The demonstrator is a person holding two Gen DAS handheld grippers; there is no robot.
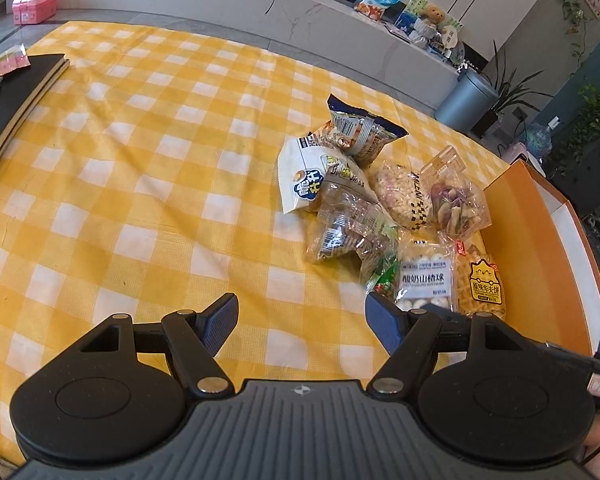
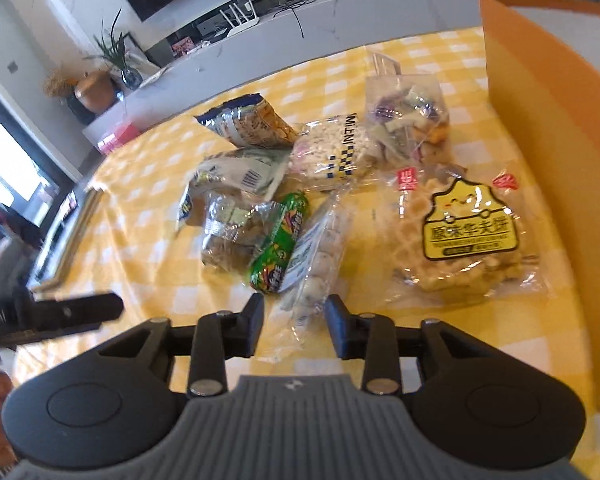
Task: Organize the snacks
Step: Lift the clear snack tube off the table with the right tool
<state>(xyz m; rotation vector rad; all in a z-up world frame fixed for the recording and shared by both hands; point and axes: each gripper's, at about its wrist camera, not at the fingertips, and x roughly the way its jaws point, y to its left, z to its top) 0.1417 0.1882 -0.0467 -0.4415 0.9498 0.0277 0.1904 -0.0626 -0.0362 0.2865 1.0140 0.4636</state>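
Yellow-checked worktop (image 2: 480, 344): right tool (image 2: 294, 322) part-open astride clear ball-snack pouch (image 2: 316, 256), pads clear; light, crinkly, slippery film—pinch the sealed end; left tool (image 1: 300, 320) open, empty.

Far ahead-left of the gripper lies a black notebook (image 1: 14, 100); beyond it, perhaps a pink box (image 1: 35, 8); ahead-right, a grey bin (image 1: 466, 100).
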